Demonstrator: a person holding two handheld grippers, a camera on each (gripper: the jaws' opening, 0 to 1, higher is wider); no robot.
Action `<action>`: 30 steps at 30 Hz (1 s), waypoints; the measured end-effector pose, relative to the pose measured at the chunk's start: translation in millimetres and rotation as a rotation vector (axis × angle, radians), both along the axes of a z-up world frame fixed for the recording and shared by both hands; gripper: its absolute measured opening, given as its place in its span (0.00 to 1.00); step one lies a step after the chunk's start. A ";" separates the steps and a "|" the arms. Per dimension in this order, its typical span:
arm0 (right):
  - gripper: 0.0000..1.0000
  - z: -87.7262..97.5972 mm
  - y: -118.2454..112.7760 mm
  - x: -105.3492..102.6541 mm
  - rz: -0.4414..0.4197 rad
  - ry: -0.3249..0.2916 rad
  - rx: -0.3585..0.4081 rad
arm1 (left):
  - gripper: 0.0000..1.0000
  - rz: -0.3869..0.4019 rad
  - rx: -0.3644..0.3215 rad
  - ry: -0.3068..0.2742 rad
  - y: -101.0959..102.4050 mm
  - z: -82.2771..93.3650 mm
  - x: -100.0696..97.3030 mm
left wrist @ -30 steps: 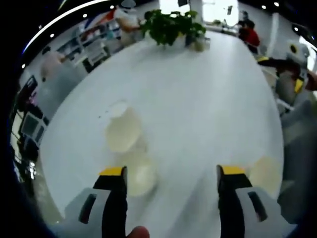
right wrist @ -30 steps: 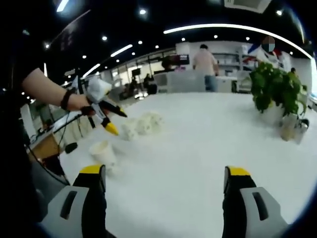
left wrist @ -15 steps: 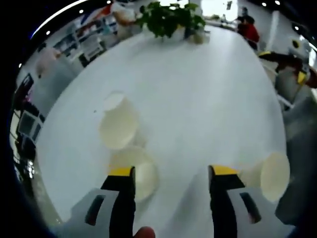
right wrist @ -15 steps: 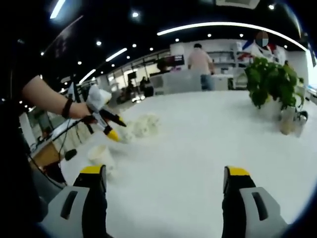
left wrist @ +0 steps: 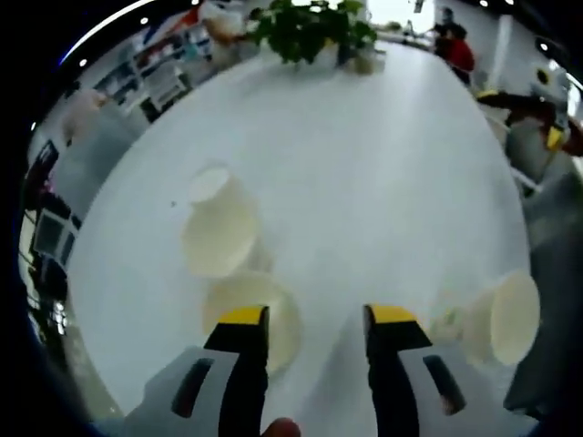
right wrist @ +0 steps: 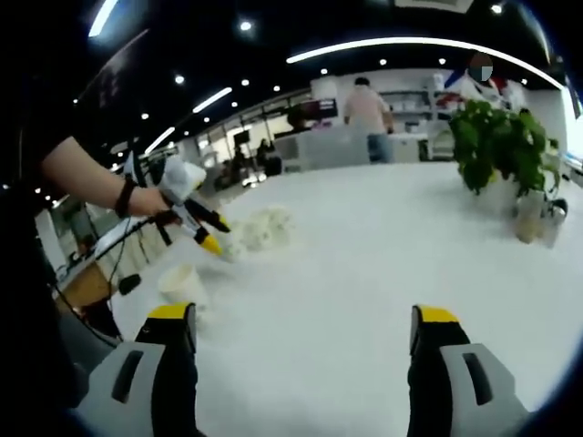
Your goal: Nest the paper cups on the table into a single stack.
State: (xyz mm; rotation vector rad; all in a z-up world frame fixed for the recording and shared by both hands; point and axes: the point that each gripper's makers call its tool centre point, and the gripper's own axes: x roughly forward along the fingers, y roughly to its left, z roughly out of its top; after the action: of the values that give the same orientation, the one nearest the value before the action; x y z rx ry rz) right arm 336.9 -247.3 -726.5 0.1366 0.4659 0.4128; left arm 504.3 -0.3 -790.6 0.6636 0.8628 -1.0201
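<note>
Cups all over the white tabletop (left wrist: 383, 164) right now. In the left gripper view, the left hand-held gripper (left wrist: 311, 319) sits at the bottom middle of the frame with its yellow-tipped jaws a bit apart and nothing between them. Just left of its left jaw there's a lying cup (left wrist: 260, 314), mouth facing the camera, and the jaw tip overlaps its rim in the picture; can't tell if they actually touch. Right above that, left of centre, another cup (left wrist: 219, 228) lies on its side with its base pointing up-left, close to or touching the first one. Over at the lower right edge a third cup (left wrist: 501, 319) is on its side too, mouth toward the right, well apart from the other two. Plant (left wrist: 305, 27) at the top of the frame, at the far end of the tabletop.

In the right gripper view, the right hand-held gripper (right wrist: 301, 328) is at the bottom with jaws wide apart, empty, above bare tabletop. A cup (right wrist: 182, 284) stands just above its left jaw, mouth up. The left hand-held gripper shows at the left, held by a hand (right wrist: 146, 196), its tips next to a blurry clump of cups (right wrist: 260, 228) left of centre.
</note>
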 end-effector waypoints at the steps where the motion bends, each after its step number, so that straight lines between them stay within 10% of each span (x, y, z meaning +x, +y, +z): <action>1: 0.95 -1.4 0.7 -0.4 0.005 0.004 -0.001 | 0.39 -0.002 0.001 0.000 -0.1 0.3 0.4; 30: 0.94 -8.6 5.3 -5.1 -0.001 0.028 0.044 | 0.02 -0.021 0.045 0.066 5.9 -10.4 -2.6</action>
State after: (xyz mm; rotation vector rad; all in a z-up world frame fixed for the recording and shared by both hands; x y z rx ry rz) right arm 331.8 -242.0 -735.0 0.1857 0.4847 0.4210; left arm 501.7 5.6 -800.9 0.6809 0.9405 -1.0489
